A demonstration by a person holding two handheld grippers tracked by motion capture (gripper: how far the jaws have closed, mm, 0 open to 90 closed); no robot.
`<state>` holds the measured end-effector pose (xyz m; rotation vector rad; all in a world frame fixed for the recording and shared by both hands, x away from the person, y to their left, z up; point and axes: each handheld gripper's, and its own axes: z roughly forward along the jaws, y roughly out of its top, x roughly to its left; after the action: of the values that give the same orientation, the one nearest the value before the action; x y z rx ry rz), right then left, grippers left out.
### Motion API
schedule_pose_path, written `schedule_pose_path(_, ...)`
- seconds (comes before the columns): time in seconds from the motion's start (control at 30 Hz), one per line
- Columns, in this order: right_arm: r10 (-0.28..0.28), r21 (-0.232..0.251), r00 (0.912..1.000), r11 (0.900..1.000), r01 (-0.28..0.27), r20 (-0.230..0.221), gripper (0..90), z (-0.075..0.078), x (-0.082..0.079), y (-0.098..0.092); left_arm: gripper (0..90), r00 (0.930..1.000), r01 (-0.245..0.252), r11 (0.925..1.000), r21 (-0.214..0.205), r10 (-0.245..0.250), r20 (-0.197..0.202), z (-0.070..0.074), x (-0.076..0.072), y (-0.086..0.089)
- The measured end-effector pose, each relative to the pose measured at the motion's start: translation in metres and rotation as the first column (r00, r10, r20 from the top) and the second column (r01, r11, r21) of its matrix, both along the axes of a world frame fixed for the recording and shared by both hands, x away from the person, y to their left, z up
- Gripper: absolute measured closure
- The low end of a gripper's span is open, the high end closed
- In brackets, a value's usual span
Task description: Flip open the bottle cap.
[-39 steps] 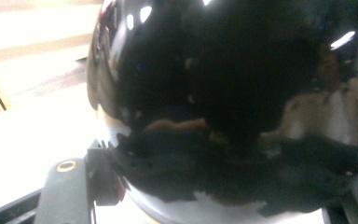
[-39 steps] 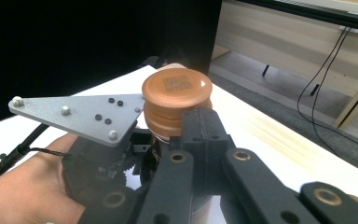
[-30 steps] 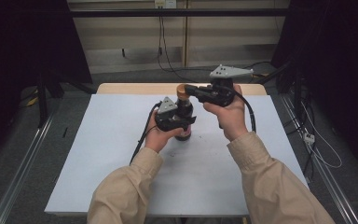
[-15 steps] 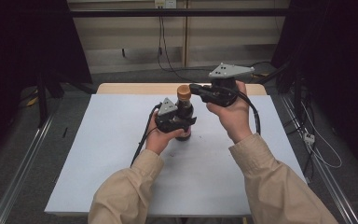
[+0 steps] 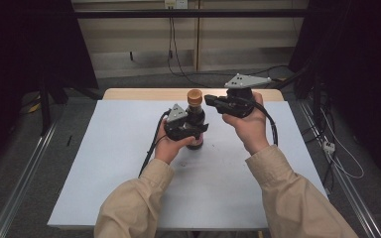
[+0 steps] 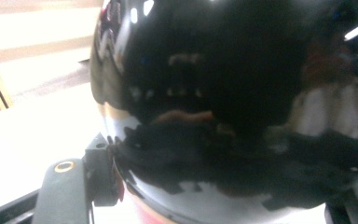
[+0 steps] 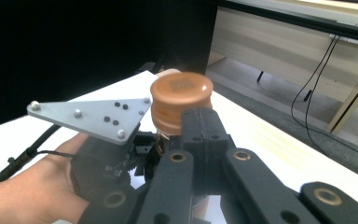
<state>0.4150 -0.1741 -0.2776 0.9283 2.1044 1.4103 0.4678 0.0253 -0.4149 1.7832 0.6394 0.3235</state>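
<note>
A dark glossy bottle (image 5: 197, 115) with a brown round cap (image 5: 194, 96) stands upright near the middle of the table. My left gripper (image 5: 193, 130) is shut on the bottle's body from the left. In the left gripper view the black bottle (image 6: 223, 93) looms close, with one finger pad (image 6: 100, 175) pressed on its side. My right gripper (image 5: 209, 100) is held level just right of the cap, shut with nothing between its jaws. In the right gripper view its joined tips (image 7: 200, 123) sit right in front of the cap (image 7: 181, 100); whether they touch it I cannot tell.
A pale sheet covers the table (image 5: 129, 163), with a wooden strip (image 5: 144, 93) along the far edge. Cables (image 5: 171, 54) hang behind the table. Dark curtains stand on both sides and metal rails (image 5: 25, 178) run along the floor.
</note>
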Motion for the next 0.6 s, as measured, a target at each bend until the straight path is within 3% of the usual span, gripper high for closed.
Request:
schedule_pose_path(0.17, -0.005, 0.015, 0.9998, 0.9999, 0.005, -0.019, 90.0, -0.007, 0.002, -0.001, 29.6, 1.0, -0.004, 1.0, -0.006, 0.004, -0.003, 0.0, 0.0, 0.0)
schedule_pose_path(0.6, 0.001, -0.004, 0.9995, 1.0, -0.001, -0.032, 90.0, -0.013, 0.007, 0.004, 29.5, 1.0, 0.002, 1.0, -0.003, -0.002, 0.002, -0.001, 0.0, 0.0)
